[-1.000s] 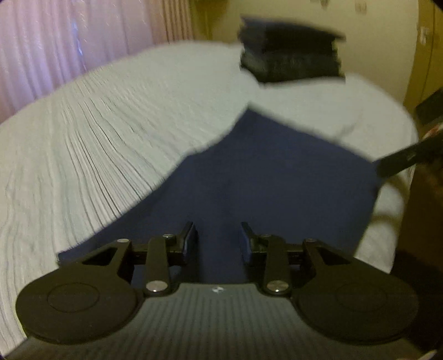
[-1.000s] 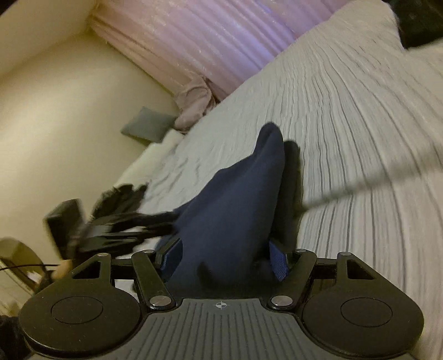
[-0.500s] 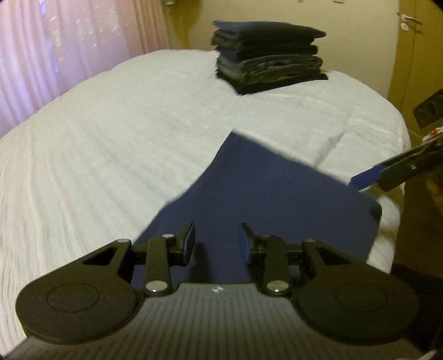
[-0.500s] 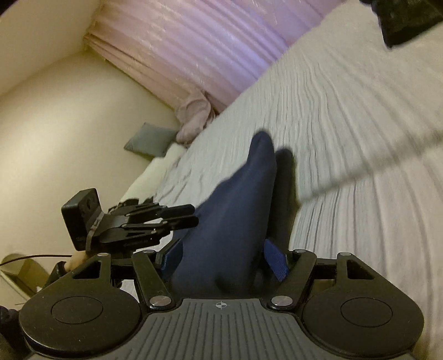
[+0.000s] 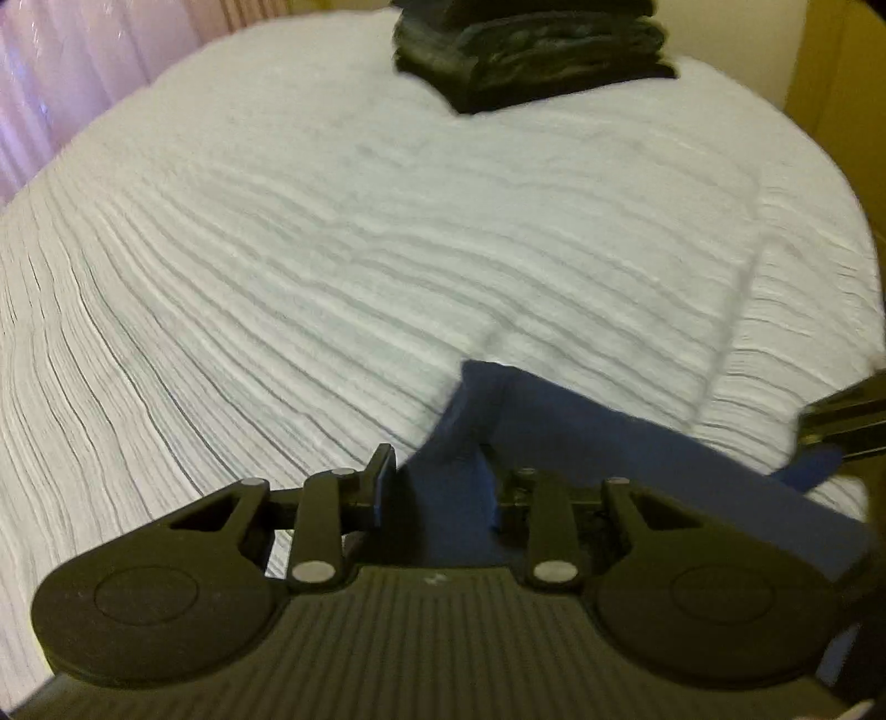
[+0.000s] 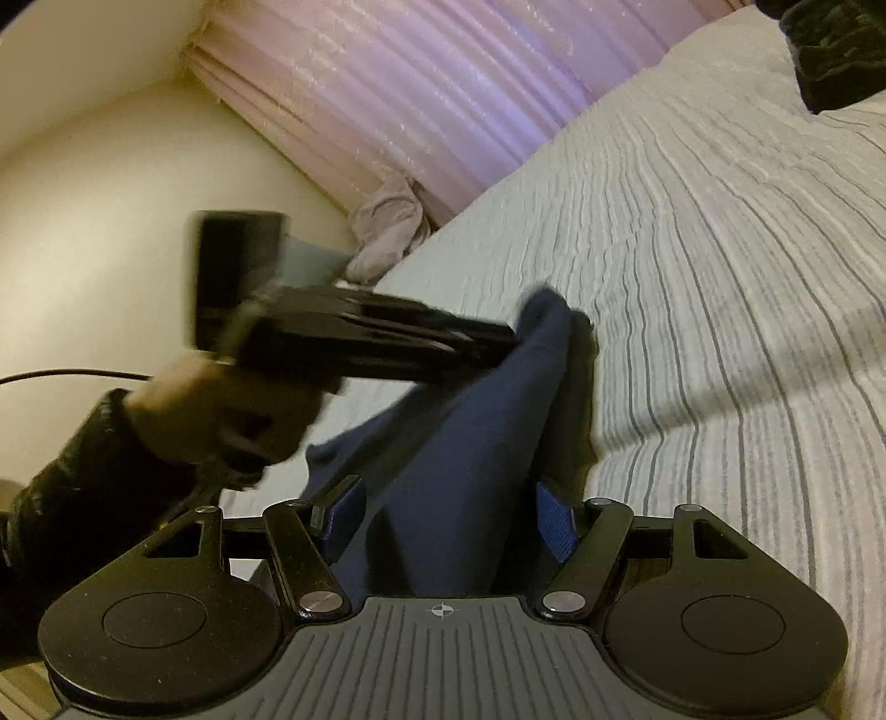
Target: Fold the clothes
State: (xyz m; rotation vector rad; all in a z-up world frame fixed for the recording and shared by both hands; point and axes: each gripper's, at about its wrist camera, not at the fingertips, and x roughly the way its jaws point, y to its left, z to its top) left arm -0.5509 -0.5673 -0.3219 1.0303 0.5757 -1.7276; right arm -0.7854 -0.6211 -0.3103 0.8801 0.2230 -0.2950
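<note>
A navy blue garment [image 5: 637,459] lies at the near edge of a white ribbed bed [image 5: 332,249]. In the left wrist view my left gripper [image 5: 437,487] stands with its jaws apart and a fold of the navy cloth between them. In the right wrist view my right gripper [image 6: 448,515] has its jaws apart around a raised ridge of the same garment [image 6: 470,443]. The left gripper [image 6: 498,346] reaches in from the left and touches the garment's far tip. The right gripper's tip shows at the left view's right edge [image 5: 830,443].
A stack of dark folded clothes [image 5: 526,50] sits at the far end of the bed, also at the right view's top corner [image 6: 830,55]. Pink curtains [image 6: 443,83] hang behind. A pale bundle [image 6: 387,221] lies by the wall. The bed edge drops off on the right.
The left gripper has moved forward and down over the garment, now at its far corner. The visible navy cloth has shrunk as it bunches. The right gripper has held its place.
</note>
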